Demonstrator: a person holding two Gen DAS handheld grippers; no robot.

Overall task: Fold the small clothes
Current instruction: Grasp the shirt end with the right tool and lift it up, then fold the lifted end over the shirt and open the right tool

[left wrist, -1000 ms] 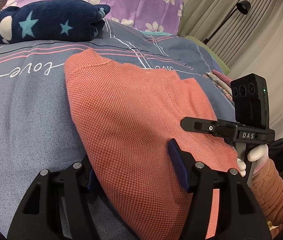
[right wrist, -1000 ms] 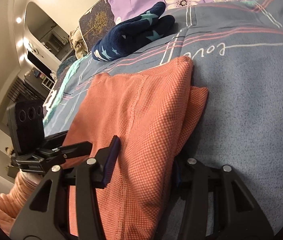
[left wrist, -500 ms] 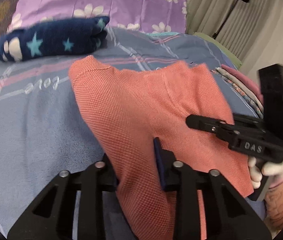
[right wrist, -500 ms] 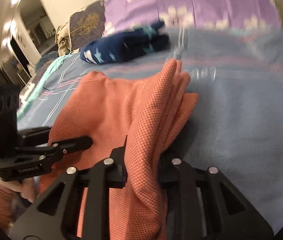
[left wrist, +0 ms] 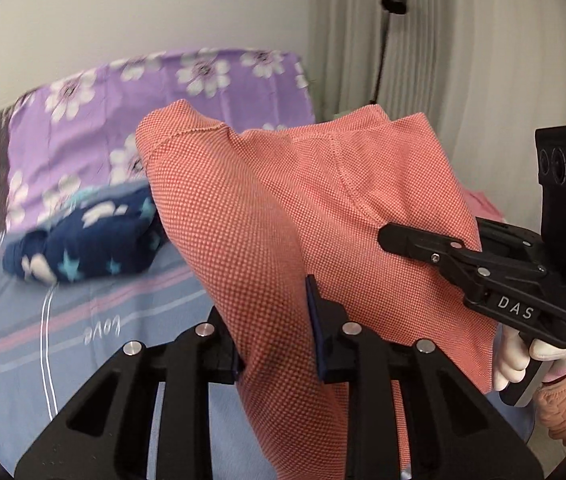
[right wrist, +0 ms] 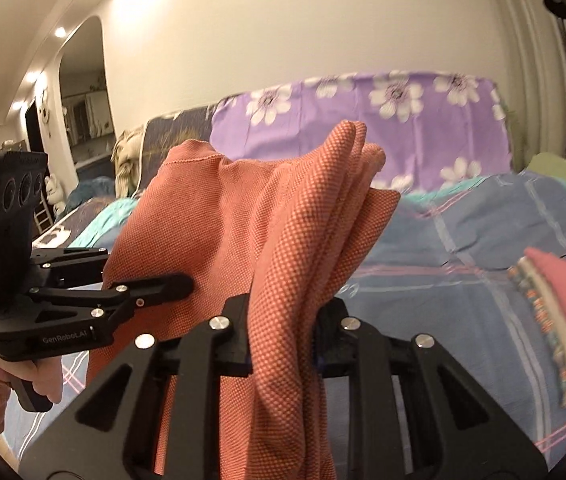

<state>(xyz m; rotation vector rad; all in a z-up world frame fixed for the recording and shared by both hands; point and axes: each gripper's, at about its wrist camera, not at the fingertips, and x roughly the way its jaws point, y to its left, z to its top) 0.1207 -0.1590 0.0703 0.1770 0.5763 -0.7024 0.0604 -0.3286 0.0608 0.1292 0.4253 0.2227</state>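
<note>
Left gripper (left wrist: 279, 336) clamped on orange cloth (left wrist: 283, 216), raised off blue bedsheet (left wrist: 83, 320). Right gripper (right wrist: 283, 336) pinching bunched edge of same cloth; pads buried in fabric. Cloth's lower end cut off. Navy star blanket (left wrist: 83, 248) blurred behind.

We see both grippers, left gripper (left wrist: 279, 344) and right gripper (right wrist: 285, 338), matte black with silver screws and blue pads; "DAS" and "GenRobot.AI" lettering, triple-lens black modules, pale gloved-looking hand (left wrist: 523, 356), ribbed peach-orange sleeves.
</note>
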